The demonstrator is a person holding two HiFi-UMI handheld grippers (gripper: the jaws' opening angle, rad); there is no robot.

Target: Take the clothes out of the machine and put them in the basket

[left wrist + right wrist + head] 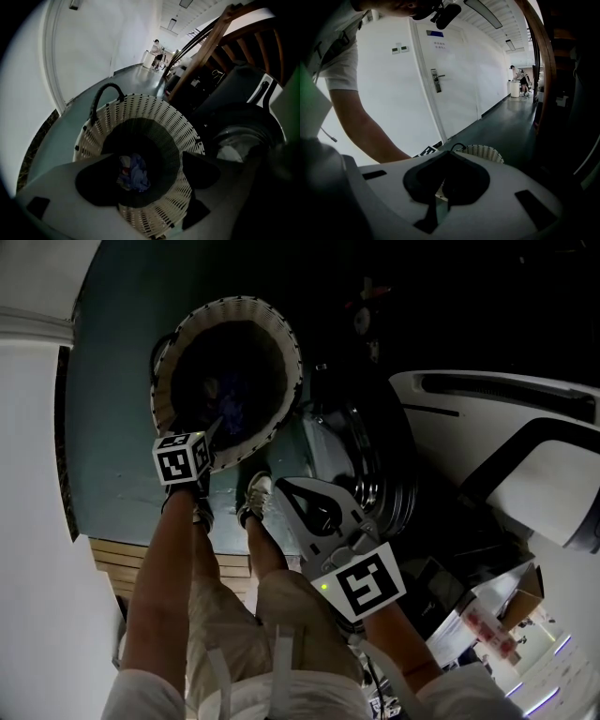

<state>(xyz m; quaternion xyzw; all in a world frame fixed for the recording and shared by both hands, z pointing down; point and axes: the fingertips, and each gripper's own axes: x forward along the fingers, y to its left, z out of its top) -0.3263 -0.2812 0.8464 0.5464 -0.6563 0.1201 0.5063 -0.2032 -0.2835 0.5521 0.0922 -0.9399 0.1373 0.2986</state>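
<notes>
A white woven basket point(281, 343) stands on the dark floor in the head view. At its bottom lies a small heap of blue and white clothes point(133, 172). My left gripper point(150, 176) hangs over the basket's mouth, pointing steeply down into it, open, with nothing between its pads; the clothes lie well below them. In the head view the left gripper point(214, 432) sits at the basket's near rim. My right gripper point(446, 159) is shut and empty, held back from the basket point(483, 152). The machine's round opening point(239, 143) is to the right, a pale patch inside it.
The person's legs and shoes point(255, 498) stand between the basket and the machine's drum point(380, 470). A white wall with a door point(450, 75) runs along the left. A wooden stair rail point(206, 51) rises beyond the basket. People stand far down the corridor point(157, 49).
</notes>
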